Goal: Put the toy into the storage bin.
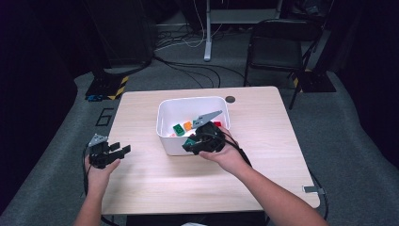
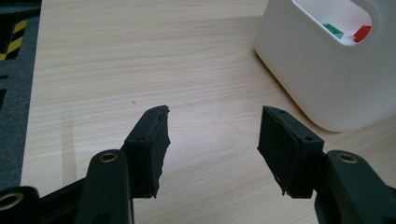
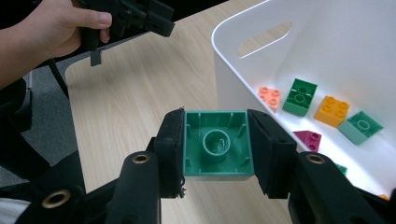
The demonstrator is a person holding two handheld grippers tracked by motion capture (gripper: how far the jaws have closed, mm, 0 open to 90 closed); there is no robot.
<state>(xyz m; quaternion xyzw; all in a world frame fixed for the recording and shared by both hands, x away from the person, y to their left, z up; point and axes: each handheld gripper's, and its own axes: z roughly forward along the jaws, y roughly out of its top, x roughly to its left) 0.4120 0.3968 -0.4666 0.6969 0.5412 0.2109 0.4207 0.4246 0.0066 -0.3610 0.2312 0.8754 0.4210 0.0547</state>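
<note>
Lifting green brick (image 3: pixel 218 145) clamped in right gripper (image 3: pixel 217 147) over white bin (image 3: pixel 243 70) rim; keep squeeze steady, clear wall, set on table (image 3: pixel 130 102). Left gripper (image 2: pixel 212 144) apart, empty.

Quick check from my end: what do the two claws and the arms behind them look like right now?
Both are black two-jaw tools. The left claw and right claw each carry a grey three-cornered plate on top, and a black cable trails from each. Up close, the flat black pads have rough edges, and brass-coloured rivets sit at the jaw joints. The forearms are bare, with no sleeves in the high view.
</note>
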